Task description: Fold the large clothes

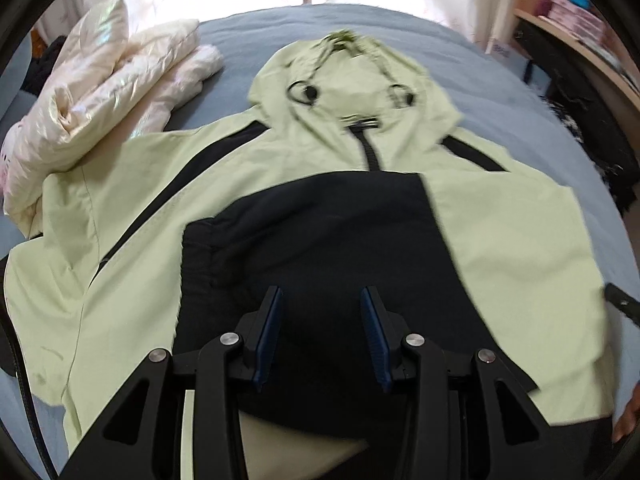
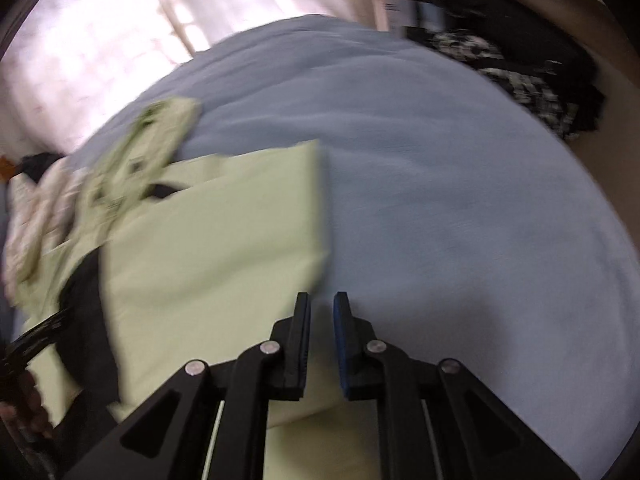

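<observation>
The pale green and black hooded jacket (image 1: 320, 208) lies flat, filling the centre of the left wrist frame on the blue bedsheet (image 1: 500, 92), hood toward the top. It looks light, limp and slightly slick, likely to slide; hems and sleeve edges seem the best holds. The left gripper (image 1: 322, 300) hovers apart, empty. The right gripper (image 2: 322, 304) shows a narrow empty gap above the jacket's edge.
</observation>
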A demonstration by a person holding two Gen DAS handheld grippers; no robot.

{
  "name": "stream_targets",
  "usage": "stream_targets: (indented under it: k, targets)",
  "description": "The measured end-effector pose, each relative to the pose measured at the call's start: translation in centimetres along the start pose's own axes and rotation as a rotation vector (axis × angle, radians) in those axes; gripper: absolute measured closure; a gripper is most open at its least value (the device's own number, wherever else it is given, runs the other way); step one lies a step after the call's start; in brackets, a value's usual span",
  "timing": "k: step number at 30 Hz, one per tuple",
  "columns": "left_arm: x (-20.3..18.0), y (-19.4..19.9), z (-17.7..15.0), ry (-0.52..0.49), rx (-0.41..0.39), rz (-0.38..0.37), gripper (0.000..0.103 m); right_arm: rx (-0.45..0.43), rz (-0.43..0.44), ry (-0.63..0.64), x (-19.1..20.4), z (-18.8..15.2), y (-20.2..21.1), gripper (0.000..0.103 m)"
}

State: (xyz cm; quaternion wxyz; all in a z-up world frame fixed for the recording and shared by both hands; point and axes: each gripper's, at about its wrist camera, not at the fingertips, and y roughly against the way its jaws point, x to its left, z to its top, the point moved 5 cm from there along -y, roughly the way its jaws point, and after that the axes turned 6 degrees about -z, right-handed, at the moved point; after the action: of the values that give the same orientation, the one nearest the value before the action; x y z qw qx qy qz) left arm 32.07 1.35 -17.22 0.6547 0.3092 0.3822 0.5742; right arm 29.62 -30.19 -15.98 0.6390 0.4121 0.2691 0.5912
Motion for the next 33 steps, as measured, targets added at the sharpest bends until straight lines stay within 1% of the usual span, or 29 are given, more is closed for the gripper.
stream_targets:
  k: [1,2,3,4,6,7,9,10,11,13,14,16,18,19,21,24,26,29,31,33]
  targets:
    - [-0.4,0.4,-0.3,-0.002,-0.003,-0.01,0.063,0.006,0.036,0.013,1.6,-0.6,0.2,0.091]
    - [-0.9,0.8,-0.7,-0.003,-0.004,-0.025,0.059,0.018,0.076,0.03,3.3,-1.2,0.2,0.091]
    - [-1.4,1.0,-1.2,-0.003,-0.001,-0.04,0.055,0.029,0.1,0.046,4.5,-1.7,0.1,0.091]
    - [-1.8,1.1,-1.7,-0.003,0.002,-0.044,0.054,0.049,0.123,0.074,6.2,-2.6,-0.1,0.091]
    - [-2.4,0.8,-2.8,-0.008,0.024,-0.048,0.054,0.069,0.144,0.118,8.5,-3.9,-0.7,0.091]
    - [-2.4,0.4,-3.0,-0.011,0.035,-0.043,0.054,0.08,0.144,0.137,9.1,-4.4,-1.1,0.091]
    - [-2.1,-0.6,-4.2,-0.003,0.068,-0.018,0.054,0.086,0.114,0.155,9.7,-5.4,-1.8,0.091]
    - [-1.8,-0.5,-4.8,0.003,0.065,-0.021,0.054,0.08,0.113,0.15,9.5,-5.5,-1.9,0.091]
    - [-1.6,-0.5,-5.0,0.011,0.048,-0.032,0.051,0.079,0.112,0.14,9.2,-5.4,-2.0,0.091]
    - [-1.1,-0.6,-5.2,0.022,0.04,-0.042,0.045,0.084,0.113,0.095,7.7,-5.2,-2.0,0.091]
    - [-0.6,-0.6,-5.2,0.035,0.041,-0.034,0.037,0.079,0.099,0.074,6.7,-5.0,-1.9,0.091]
    - [0.1,-0.8,-5.3,0.057,0.044,-0.009,0.029,0.047,0.037,0.025,3.7,-4.6,-1.6,0.092]
    - [0.6,-0.9,-5.3,0.07,0.042,-0.012,0.028,0.036,0.001,-0.022,1.1,-4.7,-1.2,0.094]
    - [0.6,-0.9,-5.4,0.07,0.042,-0.012,0.028,0.034,0.007,-0.043,0.2,-4.8,-1.1,0.096]
    - [0.7,-0.8,-5.5,0.066,0.039,-0.001,0.029,0.04,0.048,-0.096,-1.1,-5.1,-0.7,0.096]
    - [0.7,-0.6,-5.5,0.068,0.039,0.01,0.029,0.032,0.008,-0.087,-1.3,-5.7,-0.1,0.096]
    - [0.6,-0.4,-5.5,0.073,0.042,0.016,0.029,0.037,-0.016,-0.081,-0.9,-6.1,0.0,0.094]
    - [0.6,-0.1,-5.7,0.082,0.045,0.02,0.029,0.037,-0.083,-0.072,-0.8,-6.6,0.7,0.092]
    - [0.5,0.2,-5.9,0.083,0.048,0.024,0.029,0.039,-0.089,-0.092,-0.8,-6.9,1.0,0.092]
    - [0.3,0.8,-6.3,0.079,0.051,0.031,0.029,0.055,-0.078,-0.125,-0.9,-7.5,1.3,0.091]
